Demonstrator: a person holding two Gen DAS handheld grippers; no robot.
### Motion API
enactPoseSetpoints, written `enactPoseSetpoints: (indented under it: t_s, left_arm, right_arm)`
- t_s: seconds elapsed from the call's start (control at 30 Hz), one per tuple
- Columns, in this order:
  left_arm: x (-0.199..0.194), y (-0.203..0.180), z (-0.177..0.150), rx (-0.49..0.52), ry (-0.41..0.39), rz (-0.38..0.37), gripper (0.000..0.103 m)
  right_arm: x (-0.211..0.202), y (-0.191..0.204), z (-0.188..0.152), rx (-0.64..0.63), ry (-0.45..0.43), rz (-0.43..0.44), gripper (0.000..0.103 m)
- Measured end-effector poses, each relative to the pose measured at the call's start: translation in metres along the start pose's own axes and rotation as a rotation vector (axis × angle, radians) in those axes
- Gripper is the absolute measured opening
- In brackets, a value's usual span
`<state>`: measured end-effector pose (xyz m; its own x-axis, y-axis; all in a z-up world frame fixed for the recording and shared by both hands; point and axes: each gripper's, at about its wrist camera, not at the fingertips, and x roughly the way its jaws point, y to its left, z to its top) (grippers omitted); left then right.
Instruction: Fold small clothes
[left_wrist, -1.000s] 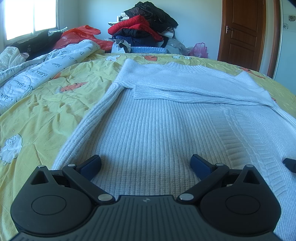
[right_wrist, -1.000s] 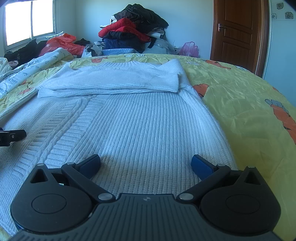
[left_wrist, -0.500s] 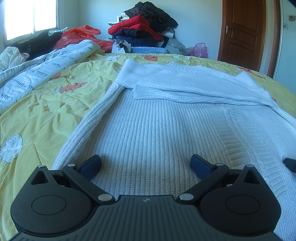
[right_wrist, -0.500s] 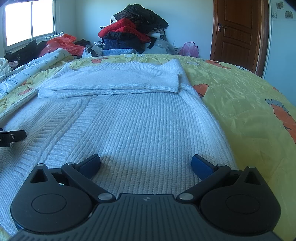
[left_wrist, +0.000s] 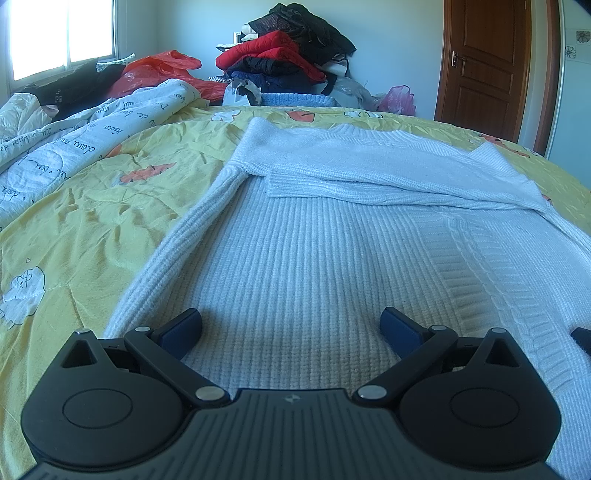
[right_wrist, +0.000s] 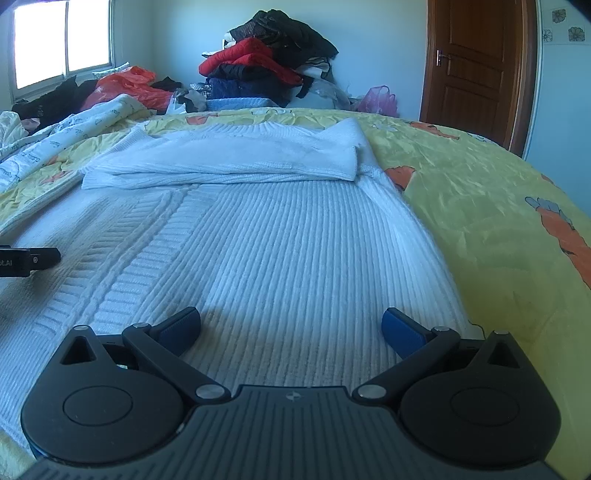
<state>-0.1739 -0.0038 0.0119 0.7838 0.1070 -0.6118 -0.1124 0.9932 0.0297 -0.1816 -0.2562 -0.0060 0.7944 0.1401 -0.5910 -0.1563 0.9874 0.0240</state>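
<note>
A white ribbed knit sweater (left_wrist: 314, 251) lies flat on the yellow bed cover, also in the right wrist view (right_wrist: 280, 236). Both sleeves are folded across its chest (left_wrist: 388, 177) (right_wrist: 229, 158). My left gripper (left_wrist: 291, 325) is open and empty, low over the sweater's hem near its left edge. My right gripper (right_wrist: 291, 325) is open and empty, low over the hem near its right edge. The left gripper's finger shows in the right wrist view (right_wrist: 33, 260); the right gripper's tip shows in the left wrist view (left_wrist: 581, 338).
The yellow printed bed cover (left_wrist: 92, 206) (right_wrist: 498, 221) surrounds the sweater. A white printed quilt (left_wrist: 66, 147) is bunched at the left. A pile of clothes (left_wrist: 288, 62) and bags sits beyond the bed. A brown door (left_wrist: 484, 62) stands at the back right.
</note>
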Motion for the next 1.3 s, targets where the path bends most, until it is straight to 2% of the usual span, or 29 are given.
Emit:
enactPoseSetpoints:
  t_s: [1.3]
  left_arm:
    - [-0.0034, -0.0009, -0.0013, -0.003, -0.003, 0.009, 0.103]
  right_arm:
    - [0.0000, 0.0004, -0.0002, 0.000, 0.001, 0.001, 0.101]
